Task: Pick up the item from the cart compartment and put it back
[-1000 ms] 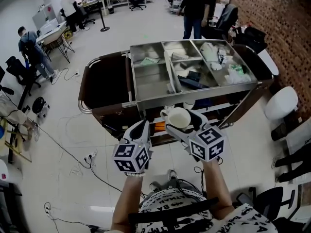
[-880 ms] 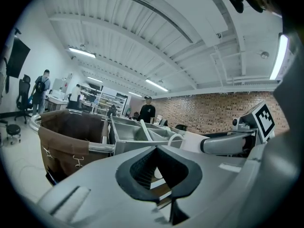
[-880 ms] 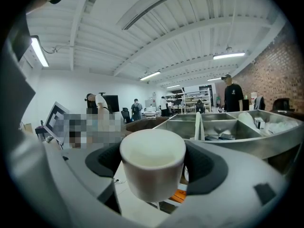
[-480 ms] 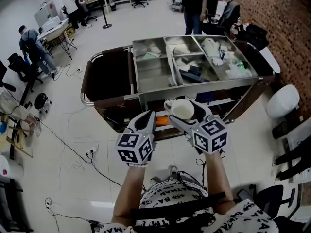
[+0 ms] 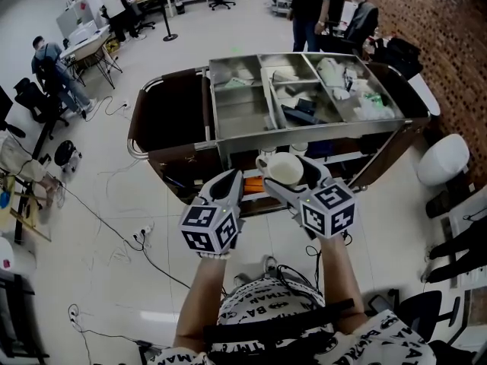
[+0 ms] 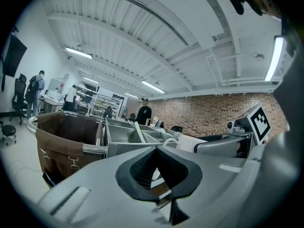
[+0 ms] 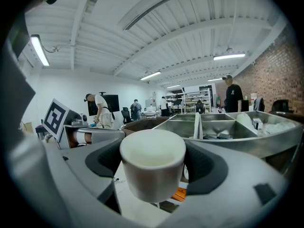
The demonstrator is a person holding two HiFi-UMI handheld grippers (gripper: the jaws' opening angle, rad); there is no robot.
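Observation:
A white cup (image 5: 283, 169) sits upright between the jaws of my right gripper (image 5: 286, 175), which is shut on it in front of the cart's near side. In the right gripper view the cup (image 7: 152, 175) fills the middle, with a dark pad pressed against each side of it in the right gripper (image 7: 153, 158). My left gripper (image 5: 227, 182) hangs beside it to the left, jaws together and holding nothing. The left gripper (image 6: 159, 175) shows its pads meeting. Beyond stands the steel cart (image 5: 304, 132), its top split into compartments (image 5: 242, 114) that hold several items.
A brown bag (image 5: 169, 124) hangs on the cart's left end. Lower shelves with an orange item (image 5: 253, 182) lie under the top tray. A white stool (image 5: 441, 160) stands to the right, cables (image 5: 129, 242) run over the floor at left, and people stand at the back.
The head view has shifted a little, so the cart sits slightly higher in the picture. Both grippers keep their places and the cup stays in the right one.

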